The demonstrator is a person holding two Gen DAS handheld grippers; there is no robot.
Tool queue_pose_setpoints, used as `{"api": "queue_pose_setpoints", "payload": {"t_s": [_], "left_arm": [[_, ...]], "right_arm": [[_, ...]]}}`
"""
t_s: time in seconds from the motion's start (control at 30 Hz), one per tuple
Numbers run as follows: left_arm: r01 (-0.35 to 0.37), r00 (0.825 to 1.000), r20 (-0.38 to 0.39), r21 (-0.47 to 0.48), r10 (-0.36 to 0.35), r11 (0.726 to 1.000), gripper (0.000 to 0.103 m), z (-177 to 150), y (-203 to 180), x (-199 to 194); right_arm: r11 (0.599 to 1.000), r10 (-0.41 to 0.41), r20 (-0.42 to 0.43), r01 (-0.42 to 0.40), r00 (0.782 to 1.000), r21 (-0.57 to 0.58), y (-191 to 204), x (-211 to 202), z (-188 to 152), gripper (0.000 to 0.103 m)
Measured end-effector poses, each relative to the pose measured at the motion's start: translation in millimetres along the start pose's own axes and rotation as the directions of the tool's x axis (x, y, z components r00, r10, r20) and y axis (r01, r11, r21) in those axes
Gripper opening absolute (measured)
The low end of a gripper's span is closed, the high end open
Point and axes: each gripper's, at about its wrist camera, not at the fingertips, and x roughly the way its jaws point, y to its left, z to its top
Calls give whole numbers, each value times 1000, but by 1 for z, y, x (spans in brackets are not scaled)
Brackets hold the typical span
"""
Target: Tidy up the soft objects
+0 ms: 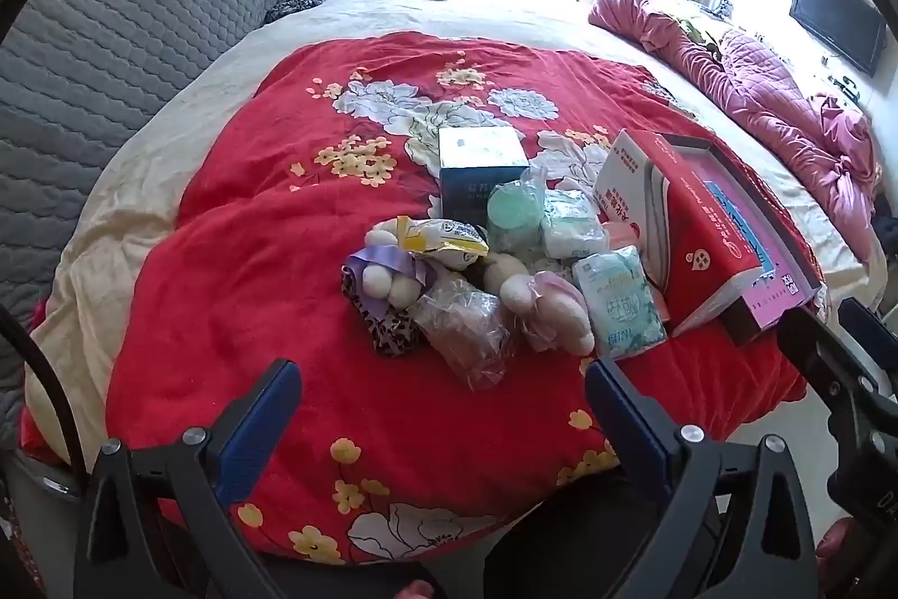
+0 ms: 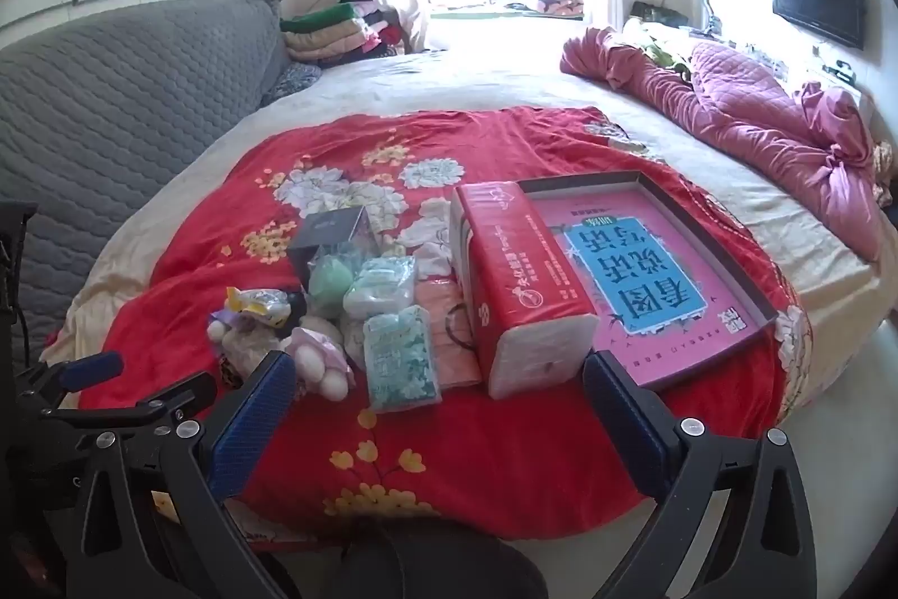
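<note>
Bed [image 2: 185, 206] with cream sheet, red floral blanket [image 1: 224, 262] spread across the near part. Soft objects heaped mid-blanket.

Left gripper [image 1: 443, 402]: jaws spread wide, nothing between them, hovering over bare red blanket just short of the heap. Right gripper [image 2: 440, 399]: also wide and empty, low over the blanket in front of the tissue pack [image 2: 522, 284].

Heap, seen from the left wrist view:
- clear plastic bag [image 1: 463, 324], crumpled, nearest the left gripper;
- white plush toy with lilac ribbon [image 1: 387, 279] lying on a leopard-print cloth [image 1: 393, 332];
- yellow-and-white packet [image 1: 443, 242] behind that plush;
- pink-and-white plush toy [image 1: 544, 301] to the right of the bag;
- teal floral tissue packet [image 1: 620, 301] beside it, touching the tissue pack's side;
- green round item in a bag [image 1: 513, 217] and white wrapped bundle [image 1: 569, 225] further back;
- dark box [image 1: 482, 172] upright behind everything.

Something peach-pink [image 2: 449, 335] lies between the teal packet and the red tissue pack; possibly folded cloth, hard to tell.

Open flat box with pink printed board [image 2: 645, 273] sits to the right, the tissue pack against its left edge.

Far side: rumpled pink quilt [image 2: 746, 116], folded blankets stacked [image 2: 331, 32] by the grey headboard [image 2: 112, 94].
</note>
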Motion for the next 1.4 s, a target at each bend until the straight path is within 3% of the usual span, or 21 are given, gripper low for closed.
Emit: {"api": "queue_pose_setpoints", "payload": {"t_s": [1.4], "left_arm": [[-5, 1000, 9, -7, 5, 1000, 101, 0, 4, -3]], "right_arm": [[999, -24, -17, 23, 1000, -47, 9, 1, -6, 102]]}}
